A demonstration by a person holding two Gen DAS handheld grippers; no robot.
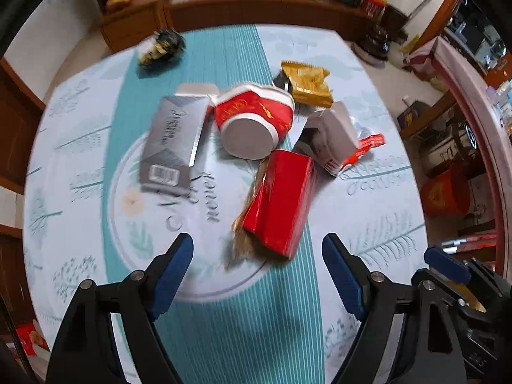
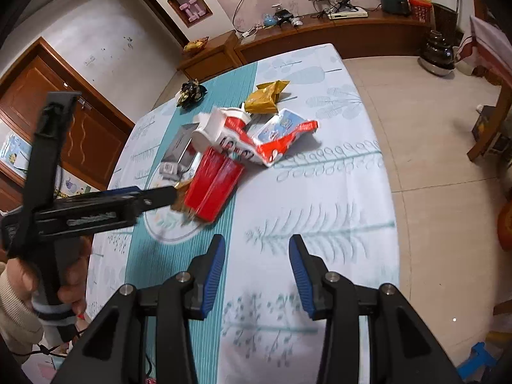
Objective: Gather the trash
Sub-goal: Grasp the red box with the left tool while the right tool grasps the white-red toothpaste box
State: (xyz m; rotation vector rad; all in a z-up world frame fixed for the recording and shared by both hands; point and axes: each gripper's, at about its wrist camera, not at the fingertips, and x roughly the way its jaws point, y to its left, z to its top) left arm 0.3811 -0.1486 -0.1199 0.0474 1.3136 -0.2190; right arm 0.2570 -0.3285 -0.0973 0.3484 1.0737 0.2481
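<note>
Both grippers hang over the table (image 1: 384,224) with jaws spread wide and nothing in them, the left gripper (image 1: 257,249) just short of the trash pile, the right gripper (image 2: 256,252) further back. From the left lie a silver box (image 1: 174,140), a tipped red paper cup (image 1: 252,121), a red box (image 1: 281,201), a crumpled white-and-red carton (image 1: 332,137) and a gold wrapper (image 1: 308,83) behind.

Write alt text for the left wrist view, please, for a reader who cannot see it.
The open left gripper hovers over a patterned tablecloth, its blue fingers either side of a red box. Beyond lie a tipped red paper cup, a grey carton, a gold wrapper and a white-and-red packet.
</note>
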